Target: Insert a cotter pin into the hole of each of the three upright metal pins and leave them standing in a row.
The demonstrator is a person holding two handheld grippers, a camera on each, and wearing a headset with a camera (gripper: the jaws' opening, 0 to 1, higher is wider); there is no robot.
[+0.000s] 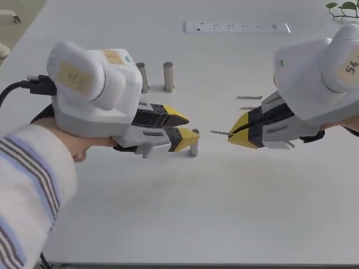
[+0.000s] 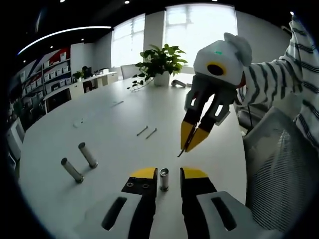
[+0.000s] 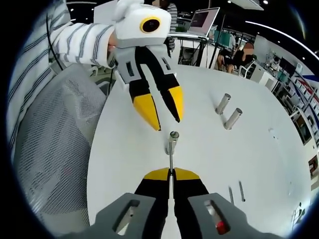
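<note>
Three metal pins (image 1: 168, 77), three cotter pins (image 1: 249, 97).

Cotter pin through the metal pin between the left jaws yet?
No: the left gripper view shows the cotter pin in the right gripper ending short of the metal pin, table between them.

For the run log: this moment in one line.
left hand-held gripper open astride metal pin | right hand-held gripper shut on cotter pin | not yet inserted
</note>
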